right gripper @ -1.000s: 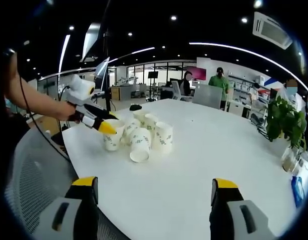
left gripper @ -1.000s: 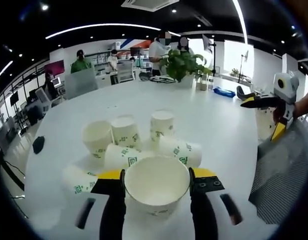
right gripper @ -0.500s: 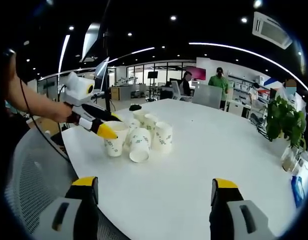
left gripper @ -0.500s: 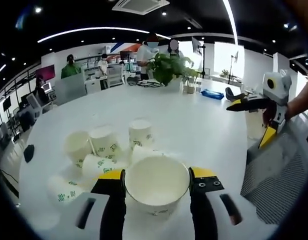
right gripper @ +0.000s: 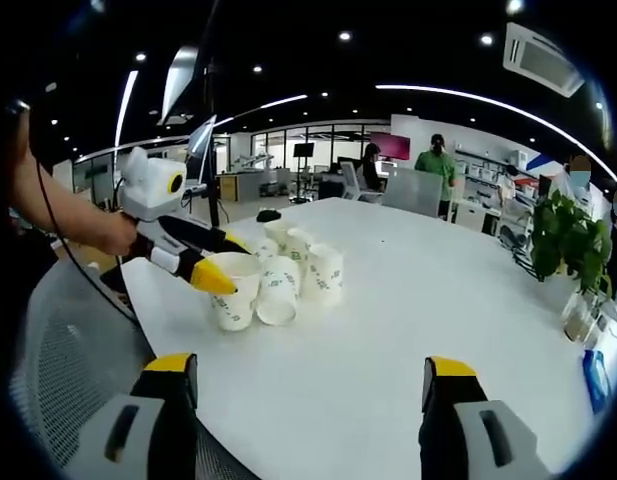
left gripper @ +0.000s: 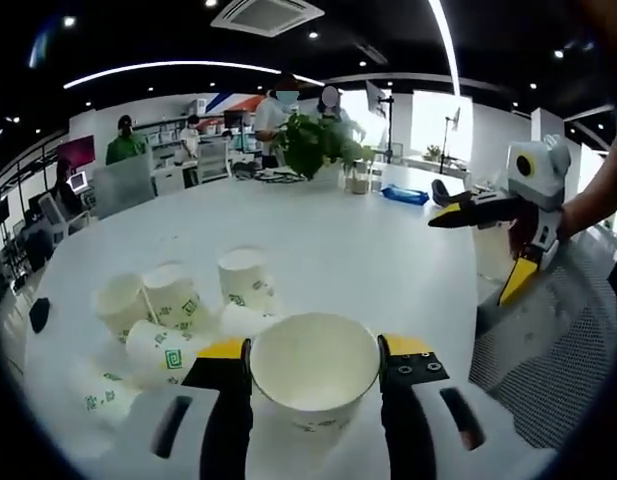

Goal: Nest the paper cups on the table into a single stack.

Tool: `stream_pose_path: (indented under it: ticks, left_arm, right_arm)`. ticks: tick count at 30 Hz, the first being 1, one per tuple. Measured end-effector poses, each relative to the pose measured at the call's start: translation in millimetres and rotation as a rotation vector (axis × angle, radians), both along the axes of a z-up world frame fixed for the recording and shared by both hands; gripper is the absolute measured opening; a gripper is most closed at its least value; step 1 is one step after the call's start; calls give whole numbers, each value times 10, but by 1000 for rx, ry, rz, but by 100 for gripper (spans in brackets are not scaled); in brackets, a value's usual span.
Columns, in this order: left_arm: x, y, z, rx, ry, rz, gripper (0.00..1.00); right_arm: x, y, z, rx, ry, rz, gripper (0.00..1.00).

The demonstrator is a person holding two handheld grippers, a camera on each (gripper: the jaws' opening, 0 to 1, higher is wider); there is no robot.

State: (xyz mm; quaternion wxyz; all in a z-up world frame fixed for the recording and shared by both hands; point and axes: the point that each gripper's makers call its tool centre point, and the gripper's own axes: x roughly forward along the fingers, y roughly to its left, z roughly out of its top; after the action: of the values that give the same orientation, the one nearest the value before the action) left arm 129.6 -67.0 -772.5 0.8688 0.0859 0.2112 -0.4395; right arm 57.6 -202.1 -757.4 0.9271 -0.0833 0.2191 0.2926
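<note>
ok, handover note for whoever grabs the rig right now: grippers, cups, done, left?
Left gripper: shut on one paper cup, upright, mouth open, held above the white table.
Right gripper: open, empty, hanging over the near table edge, away from the cups.
Loose cups: clustered together on the table, some upright, some tipped on their sides.
Done: one cup picked up. No stack visible yet.
Left: nest the held cup into an upright one, then add the others.

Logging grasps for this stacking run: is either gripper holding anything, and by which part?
The left gripper holds an upright white paper cup by its sides near the rim. The right gripper is open, holding nothing.
</note>
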Motion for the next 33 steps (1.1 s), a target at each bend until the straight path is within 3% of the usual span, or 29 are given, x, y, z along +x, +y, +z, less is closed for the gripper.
stream_pose_path:
  ticks: [19,33]
  left_arm:
    - [-126,-52,-149,46,11,-43,51]
    - [-142,-5,-9,-10,18,-21,57]
  right_arm:
    - [-13,19,15,-4,5,0,93]
    - [-13,19,25,-3,4,-1,93]
